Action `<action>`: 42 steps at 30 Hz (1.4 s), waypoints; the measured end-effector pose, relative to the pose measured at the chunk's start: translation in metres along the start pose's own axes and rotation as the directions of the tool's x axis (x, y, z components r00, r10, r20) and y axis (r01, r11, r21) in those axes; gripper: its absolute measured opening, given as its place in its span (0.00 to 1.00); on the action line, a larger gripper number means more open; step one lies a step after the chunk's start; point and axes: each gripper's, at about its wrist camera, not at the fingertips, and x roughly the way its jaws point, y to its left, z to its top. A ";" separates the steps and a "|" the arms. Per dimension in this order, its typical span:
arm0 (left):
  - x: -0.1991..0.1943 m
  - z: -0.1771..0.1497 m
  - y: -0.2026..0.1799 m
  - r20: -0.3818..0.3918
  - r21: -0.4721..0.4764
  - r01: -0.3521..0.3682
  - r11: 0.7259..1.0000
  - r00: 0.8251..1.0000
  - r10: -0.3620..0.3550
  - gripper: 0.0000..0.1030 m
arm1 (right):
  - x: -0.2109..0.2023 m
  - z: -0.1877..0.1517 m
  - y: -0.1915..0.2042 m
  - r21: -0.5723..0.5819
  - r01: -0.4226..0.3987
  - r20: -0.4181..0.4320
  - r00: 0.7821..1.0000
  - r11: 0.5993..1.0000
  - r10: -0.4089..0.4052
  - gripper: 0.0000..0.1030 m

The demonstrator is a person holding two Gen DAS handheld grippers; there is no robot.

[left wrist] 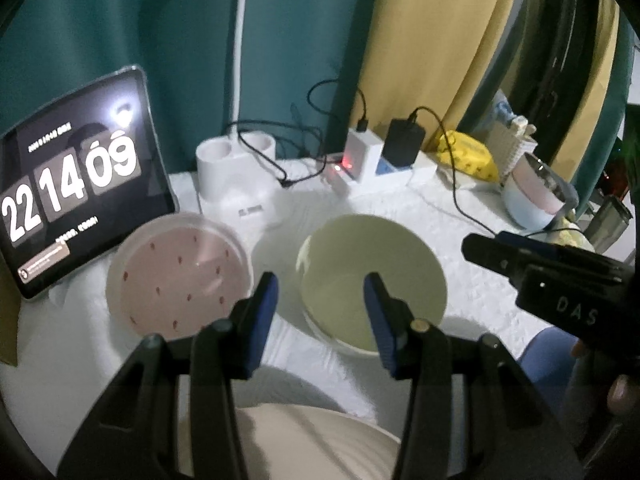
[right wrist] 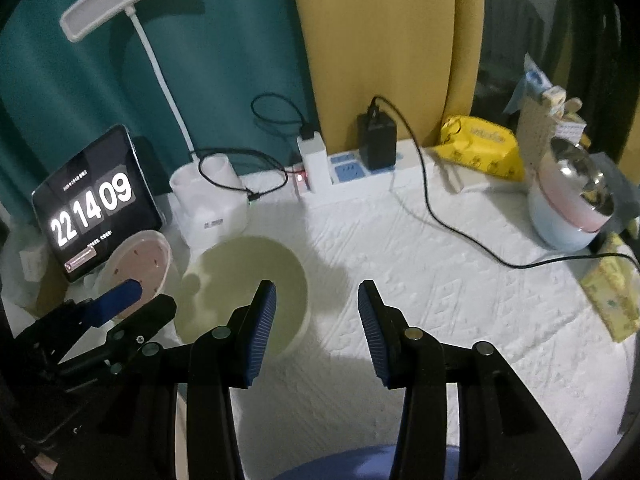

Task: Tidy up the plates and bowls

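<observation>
A pink plate with red dots point(left wrist: 176, 280) lies on the white table cloth at the left, in front of the tablet. To its right is a pale green dish point(left wrist: 372, 280). My left gripper point(left wrist: 322, 308) hovers open over the gap between the two, nothing between its fingers. My right gripper point(right wrist: 316, 312) is open and empty too, above the cloth just right of the green dish point(right wrist: 248, 280). The right wrist view also has the pink plate point(right wrist: 136, 264) and the left gripper point(right wrist: 140, 300) over it. The right gripper point(left wrist: 476, 246) enters the left wrist view from the right.
A tablet point(left wrist: 76, 184) showing a clock, a white lamp base point(left wrist: 236, 176), a power strip with chargers point(right wrist: 360, 160) and loose cables point(right wrist: 440, 216) line the back. Stacked bowls point(right wrist: 572, 208) and a yellow pack point(right wrist: 480, 140) stand at the right. A blue object point(right wrist: 360, 464) sits at the near edge.
</observation>
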 end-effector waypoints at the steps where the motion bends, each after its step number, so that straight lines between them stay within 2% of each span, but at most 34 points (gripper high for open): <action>1: 0.002 0.000 0.001 -0.006 0.000 0.000 1.000 1.000 0.000 0.45 | 0.005 0.000 0.000 0.002 0.002 -0.008 1.000 1.000 -0.002 0.44; 18: 0.040 -0.006 0.000 -0.103 0.030 -0.002 1.000 0.995 0.005 0.45 | 0.056 -0.006 0.004 0.014 -0.039 -0.135 0.990 0.999 0.041 0.43; 22: 0.047 -0.008 -0.002 -0.119 0.039 0.004 0.999 0.993 0.001 0.44 | 0.065 -0.007 0.006 0.002 -0.044 -0.161 0.986 0.999 0.043 0.37; 28: 0.050 -0.011 -0.007 -0.110 0.068 0.002 0.998 0.994 0.006 0.41 | 0.073 -0.005 0.010 -0.030 -0.044 -0.188 0.982 0.999 0.037 0.20; 33: 0.049 -0.012 -0.008 -0.088 0.077 -0.010 0.997 0.996 0.017 0.37 | 0.073 -0.009 0.017 -0.071 -0.023 -0.176 0.984 0.997 0.010 0.19; 42: 0.042 -0.013 -0.010 -0.060 0.075 -0.029 0.997 0.998 0.034 0.31 | 0.065 -0.010 0.015 -0.053 -0.024 -0.140 0.990 0.998 0.017 0.17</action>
